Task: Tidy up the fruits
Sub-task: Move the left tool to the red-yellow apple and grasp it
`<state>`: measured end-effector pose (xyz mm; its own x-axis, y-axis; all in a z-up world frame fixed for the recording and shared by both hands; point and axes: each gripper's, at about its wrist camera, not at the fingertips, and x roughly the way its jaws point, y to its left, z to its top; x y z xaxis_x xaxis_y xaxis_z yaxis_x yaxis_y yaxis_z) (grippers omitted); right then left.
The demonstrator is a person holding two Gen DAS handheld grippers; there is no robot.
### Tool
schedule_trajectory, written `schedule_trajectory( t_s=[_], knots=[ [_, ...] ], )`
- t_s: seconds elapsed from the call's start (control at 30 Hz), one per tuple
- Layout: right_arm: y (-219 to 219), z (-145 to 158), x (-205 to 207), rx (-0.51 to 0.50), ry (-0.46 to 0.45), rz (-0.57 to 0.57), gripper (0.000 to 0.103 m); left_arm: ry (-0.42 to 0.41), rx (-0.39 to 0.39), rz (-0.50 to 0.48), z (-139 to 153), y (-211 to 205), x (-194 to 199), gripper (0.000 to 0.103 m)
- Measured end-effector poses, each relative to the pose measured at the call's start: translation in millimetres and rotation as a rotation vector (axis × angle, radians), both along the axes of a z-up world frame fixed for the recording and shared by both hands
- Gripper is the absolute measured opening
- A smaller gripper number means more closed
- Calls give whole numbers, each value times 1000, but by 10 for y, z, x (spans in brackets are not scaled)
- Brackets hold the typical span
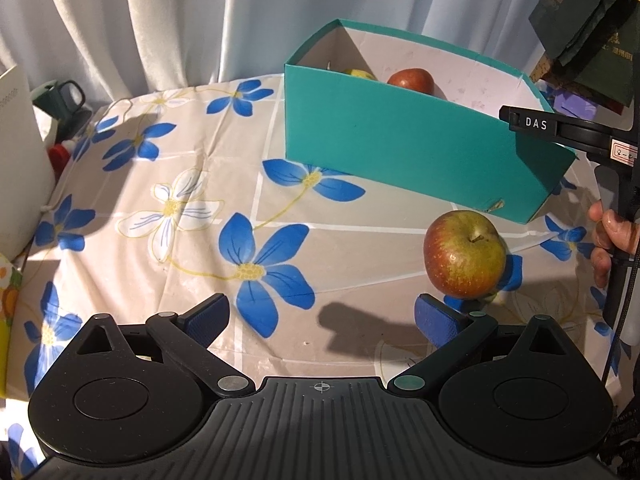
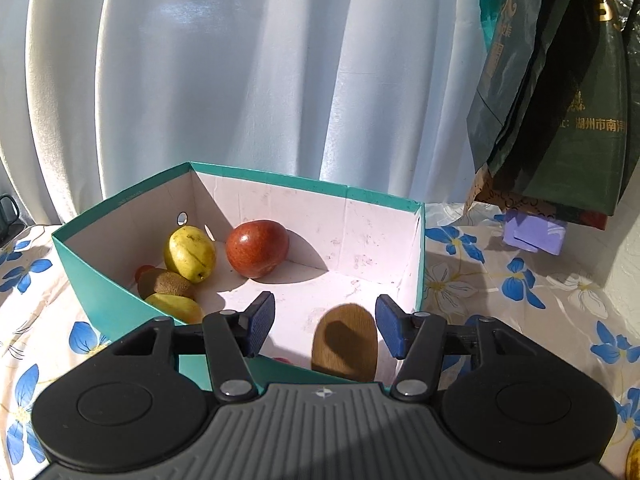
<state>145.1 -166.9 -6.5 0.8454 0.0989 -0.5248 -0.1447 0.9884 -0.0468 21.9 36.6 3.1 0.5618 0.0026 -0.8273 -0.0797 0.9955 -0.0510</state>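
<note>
Two grippers: I am holding both with jaws apart, gripping nothing.
Left gripper (image 1: 322, 320): hovering over the tablecloth (image 1: 168, 168).
Right gripper (image 2: 325, 326): hanging above the teal box (image 2: 120, 300).
Loose apple (image 1: 464, 255): lying beside the box's near wall.
Boxed fruit: red apple (image 2: 257, 253) sitting by the far corner.

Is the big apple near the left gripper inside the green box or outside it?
Outside. The apple sits on the floral tablecloth, in front of the box.

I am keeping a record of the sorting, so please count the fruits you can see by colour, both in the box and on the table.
Red apples: 2
Yellow fruits: 2
Brown fruits: 2
Total: 6, not counting small reddish bits, too hidden to tell.
</note>
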Motion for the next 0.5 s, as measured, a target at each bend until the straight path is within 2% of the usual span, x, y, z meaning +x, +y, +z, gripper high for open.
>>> schedule_trajectory(
  t_s=[0.13,0.23,0.27,0.3,0.37,0.5],
  knots=[
    [-16,32,-2,1,14,-3,60,-1,12,-17,2,-40,13,101],
    [-95,156,-133,60,9,10,76,-2,22,-29,-1,-69,24,101],
    [-127,211,-219,82,-7,6,89,-1,21,-33,-5,-78,30,101],
    [-164,264,-319,105,-27,-3,98,1,21,-36,-12,-85,37,101],
    [-246,348,-548,152,-59,1,100,5,23,-43,-21,-106,45,101],
    [-380,391,-1000,216,-60,6,103,5,23,-68,-24,-173,51,101]
  ],
)
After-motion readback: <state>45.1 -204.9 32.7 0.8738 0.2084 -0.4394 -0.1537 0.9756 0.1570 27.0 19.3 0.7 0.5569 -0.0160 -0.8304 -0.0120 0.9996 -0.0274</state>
